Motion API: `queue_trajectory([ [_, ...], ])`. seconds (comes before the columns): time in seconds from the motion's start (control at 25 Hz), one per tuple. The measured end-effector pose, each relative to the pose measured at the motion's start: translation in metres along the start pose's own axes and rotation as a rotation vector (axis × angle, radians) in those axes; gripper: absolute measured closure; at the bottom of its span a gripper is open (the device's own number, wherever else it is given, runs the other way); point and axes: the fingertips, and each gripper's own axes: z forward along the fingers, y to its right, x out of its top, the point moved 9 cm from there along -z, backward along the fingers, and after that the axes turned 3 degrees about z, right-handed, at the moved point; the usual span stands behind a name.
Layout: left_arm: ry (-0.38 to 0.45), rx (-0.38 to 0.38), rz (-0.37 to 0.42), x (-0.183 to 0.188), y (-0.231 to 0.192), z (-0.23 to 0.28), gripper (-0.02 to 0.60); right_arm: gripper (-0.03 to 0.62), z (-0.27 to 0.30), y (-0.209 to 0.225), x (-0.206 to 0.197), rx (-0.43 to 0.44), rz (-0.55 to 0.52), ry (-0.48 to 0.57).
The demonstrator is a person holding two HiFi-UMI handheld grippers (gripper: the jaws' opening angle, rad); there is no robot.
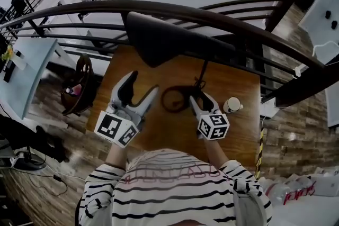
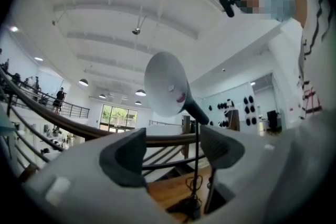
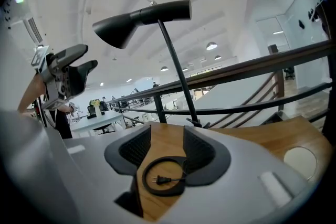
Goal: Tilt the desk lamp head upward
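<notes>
A wooden table [image 1: 241,79] stands with its far edge against a dark curved rail [image 1: 79,10]; beyond the rail the floor drops to a lower level. The person stands at the near edge, a gripper in each hand.

The lamp stands toward the far middle of the table. Its thin stem [image 1: 204,75] rises just in front of the rail. The dark head [image 1: 169,39] hangs out to the left over the table's far part, and in the head view it overlaps the rail. In the right gripper view the head [image 3: 142,21] droops down to the left from the top of the stem [image 3: 178,76].

The left gripper [image 1: 142,84] is over the left half of the table with its jaws spread and nothing in them. In its own view the left gripper [image 2: 173,152] looks up at the pale inside of the head [image 2: 165,84], which sits above the jaws and apart from them, with open air between.

The right gripper [image 1: 200,99] is low over the table, right of centre. The right gripper [image 3: 163,147] has its jaws spread and grasps nothing. Between them shows a coiled cord [image 3: 160,178] lying flat on the wood.

That cord [image 1: 175,99] lies between the two grippers, in front of the lamp's foot. A white cup [image 1: 232,105] stands just right of the right gripper, near the table's right edge. The wood on the near left is bare.
</notes>
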Motion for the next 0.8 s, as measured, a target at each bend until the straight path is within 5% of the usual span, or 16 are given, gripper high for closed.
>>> queue_trajectory([
  [0.8, -0.175, 0.094, -0.073, -0.095, 0.09, -0.044, 0.442, 0.544, -0.079, -0.014, -0.025, 0.181, -0.022, -0.047],
])
